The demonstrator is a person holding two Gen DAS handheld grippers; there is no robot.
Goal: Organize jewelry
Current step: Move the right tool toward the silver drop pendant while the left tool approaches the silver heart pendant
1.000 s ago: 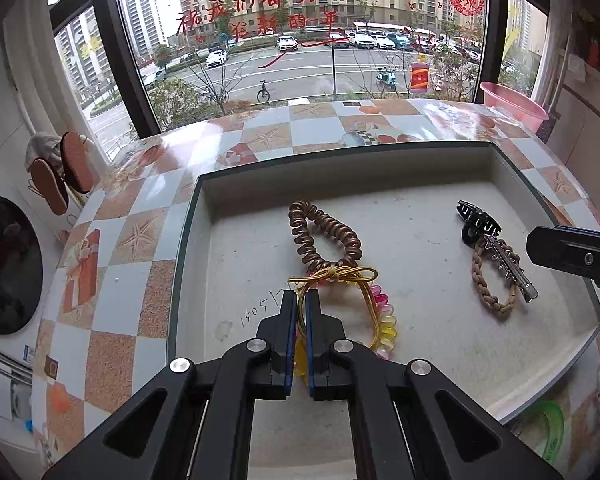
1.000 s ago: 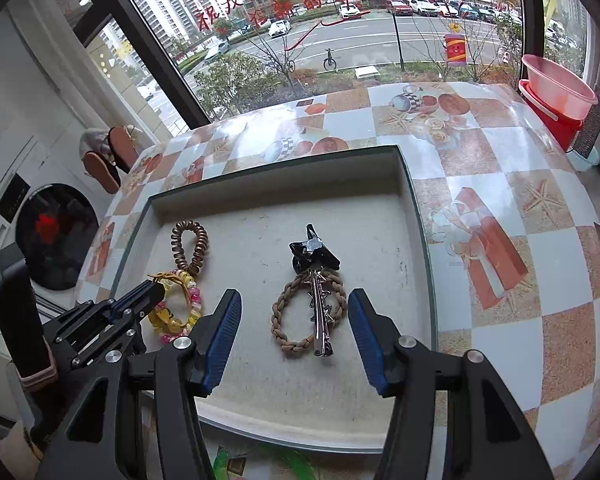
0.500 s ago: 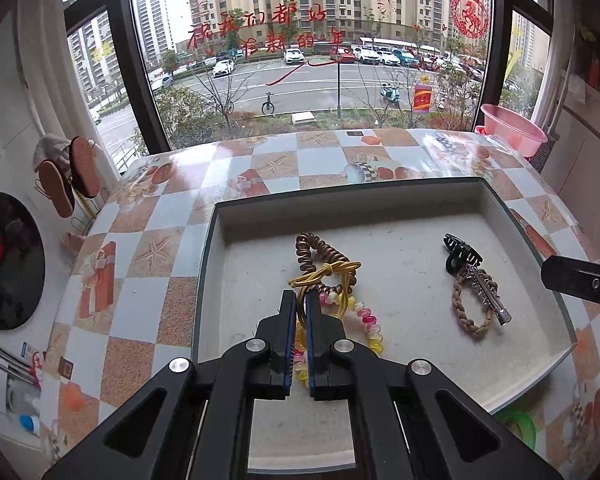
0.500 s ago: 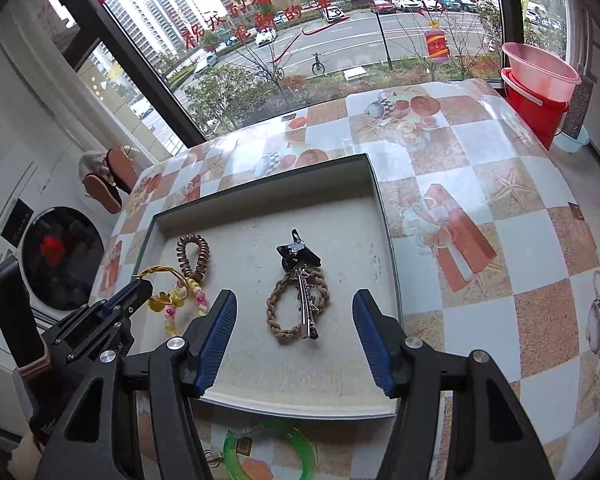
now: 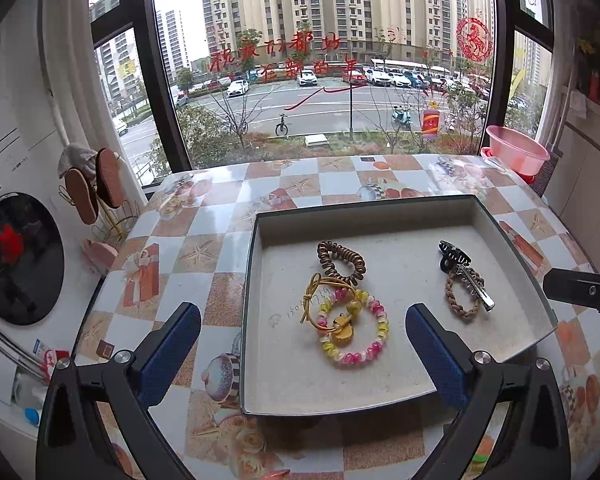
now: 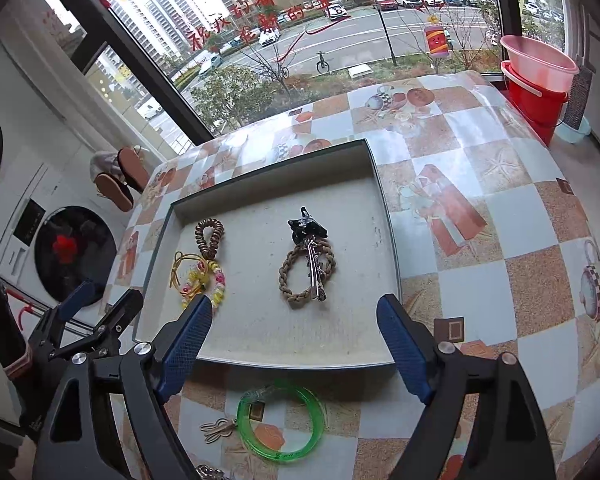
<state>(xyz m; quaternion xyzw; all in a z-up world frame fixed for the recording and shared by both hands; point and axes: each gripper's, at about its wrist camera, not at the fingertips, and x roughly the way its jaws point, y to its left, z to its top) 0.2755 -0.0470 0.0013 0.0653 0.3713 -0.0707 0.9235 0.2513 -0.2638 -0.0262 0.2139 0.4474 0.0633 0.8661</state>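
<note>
Between opening left gripper (image 5: 303, 332), beaded bracelet (image 5: 354, 330)

Right gripper (image 5: 580, 290): in left wrist view only one black finger shows, cut by right edge.
Metal piece (image 6: 208, 472): cut by bottom edge, kind unclear.
Pencilled marks on tray floor (image 5: 300, 307): too faint to read.

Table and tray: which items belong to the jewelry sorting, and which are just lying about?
Job items:
grey tray
brown spiral hair tie
pink-and-yellow spiral bracelet
brown braided band
black claw clip
green plastic bangle

Lying about:
pink basin
red bucket
hanging slippers
</note>
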